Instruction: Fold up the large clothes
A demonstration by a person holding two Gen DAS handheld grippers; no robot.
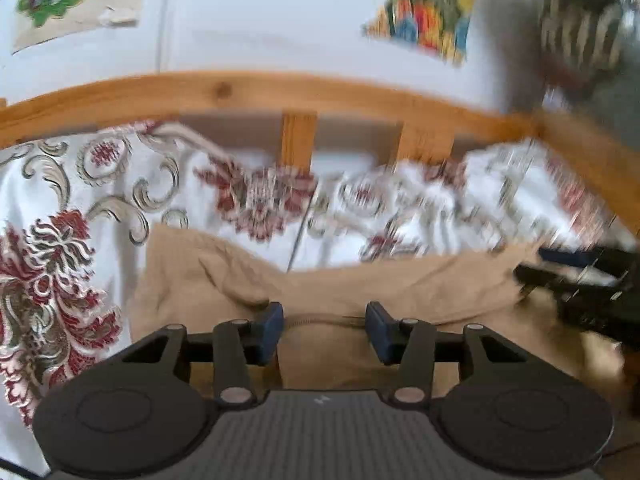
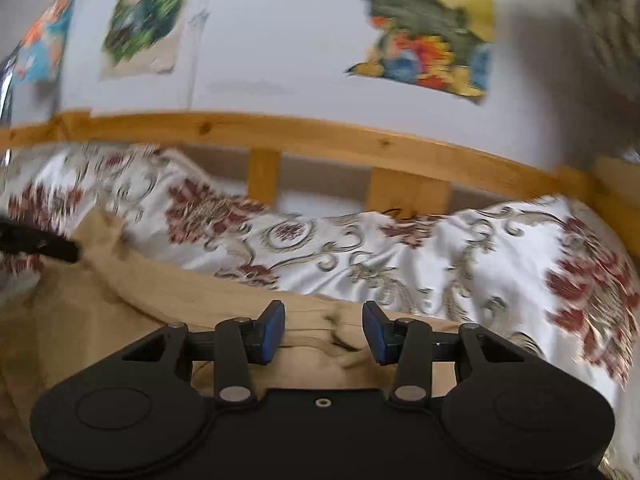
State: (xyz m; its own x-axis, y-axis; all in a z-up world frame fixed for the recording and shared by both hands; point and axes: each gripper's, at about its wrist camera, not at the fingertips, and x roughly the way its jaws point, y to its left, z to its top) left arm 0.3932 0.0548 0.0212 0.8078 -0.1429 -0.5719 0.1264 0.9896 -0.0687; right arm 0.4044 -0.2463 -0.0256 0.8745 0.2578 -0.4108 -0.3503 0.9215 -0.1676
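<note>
Lying on bed: tan garment (image 1: 400, 284), spread flat over floral bedspread (image 1: 60, 208), wooden bed rail (image 1: 240, 92) behind.
Left hand-held gripper (image 1: 324, 330): jaws held wide apart, nothing clamped; tan cloth seen between and under the blue pads (image 1: 272, 332).
Right hand-held gripper (image 2: 324, 332): jaws likewise spread, nothing gripped; positioned over the garment's creased edge.
Contact with cloth: cannot be told.

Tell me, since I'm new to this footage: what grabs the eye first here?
The white bedspread with red floral swirls fills the middle, backed by a wooden bed rail. A tan garment lies across it in front, under both open claws, left claw and right claw. Colourful posters hang on the wall.
</note>
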